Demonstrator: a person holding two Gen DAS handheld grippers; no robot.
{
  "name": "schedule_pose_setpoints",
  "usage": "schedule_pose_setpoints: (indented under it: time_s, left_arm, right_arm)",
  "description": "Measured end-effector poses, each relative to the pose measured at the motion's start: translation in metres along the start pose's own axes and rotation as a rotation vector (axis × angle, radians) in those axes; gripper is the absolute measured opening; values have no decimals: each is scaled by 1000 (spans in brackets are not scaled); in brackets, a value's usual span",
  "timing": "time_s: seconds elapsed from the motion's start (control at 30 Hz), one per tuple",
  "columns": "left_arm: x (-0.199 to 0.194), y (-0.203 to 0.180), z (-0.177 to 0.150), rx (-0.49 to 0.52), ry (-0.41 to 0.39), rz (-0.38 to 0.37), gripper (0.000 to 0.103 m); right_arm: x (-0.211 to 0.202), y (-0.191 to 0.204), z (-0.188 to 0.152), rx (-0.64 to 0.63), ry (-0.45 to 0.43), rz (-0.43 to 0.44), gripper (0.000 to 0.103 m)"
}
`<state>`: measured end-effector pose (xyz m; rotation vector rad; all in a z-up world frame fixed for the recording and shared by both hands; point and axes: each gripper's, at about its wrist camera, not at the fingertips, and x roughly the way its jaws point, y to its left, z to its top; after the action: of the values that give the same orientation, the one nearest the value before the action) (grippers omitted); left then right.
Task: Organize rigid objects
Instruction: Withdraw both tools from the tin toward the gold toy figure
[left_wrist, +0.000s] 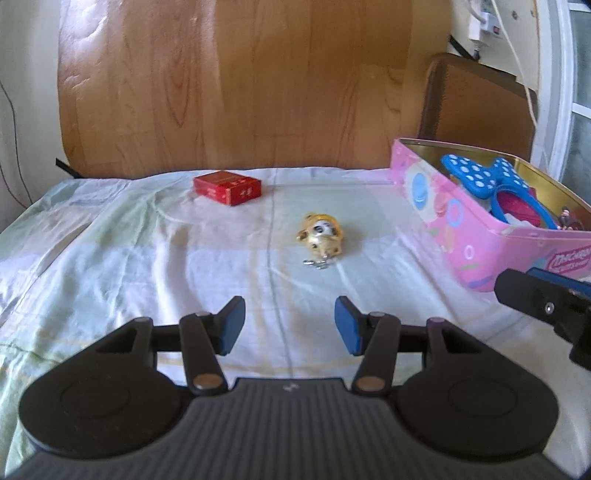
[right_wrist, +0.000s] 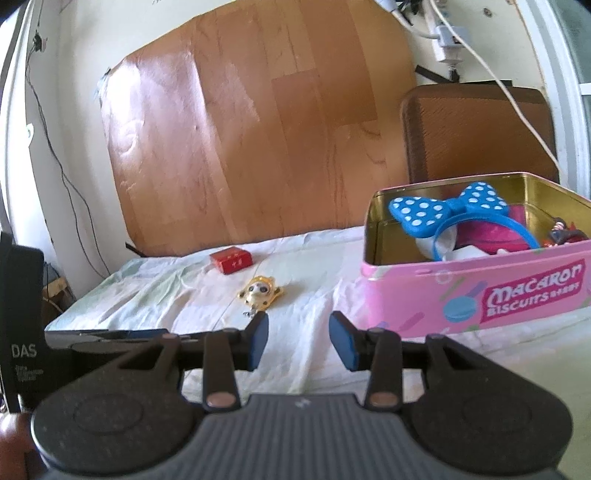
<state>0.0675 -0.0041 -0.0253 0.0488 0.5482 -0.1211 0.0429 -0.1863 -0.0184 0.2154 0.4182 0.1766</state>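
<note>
A small yellow toy figure with a keyring (left_wrist: 322, 238) (right_wrist: 259, 292) lies on the pale cloth, and a red box (left_wrist: 228, 189) (right_wrist: 231, 261) sits farther back to its left. The pink biscuit tin (left_wrist: 458, 236) (right_wrist: 461, 291) stands open on the right, holding a blue polka-dot bow headband (left_wrist: 476, 175) (right_wrist: 443, 212) and other items. My left gripper (left_wrist: 290, 323) is open and empty, short of the toy. My right gripper (right_wrist: 299, 338) is open and empty too, just left of the tin's near corner. Its black body shows at the right edge of the left wrist view.
A wood-pattern board (left_wrist: 236, 85) (right_wrist: 258, 122) leans against the wall behind the cloth-covered surface (left_wrist: 147, 258). A brown chair back (right_wrist: 476, 133) stands behind the tin. Cables and a power strip (right_wrist: 448, 37) hang at top right.
</note>
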Motion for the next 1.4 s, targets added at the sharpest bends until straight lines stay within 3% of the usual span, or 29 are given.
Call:
schedule_pose_setpoints:
  time_s: [0.87,1.4]
  left_arm:
    - [30,71,3,-111,24,114,56]
    - [37,77,1,-132,34,67,62]
  right_arm:
    - [54,44,-6,-98,105,48,42]
    - [83,52,-11,-103,164,49,43]
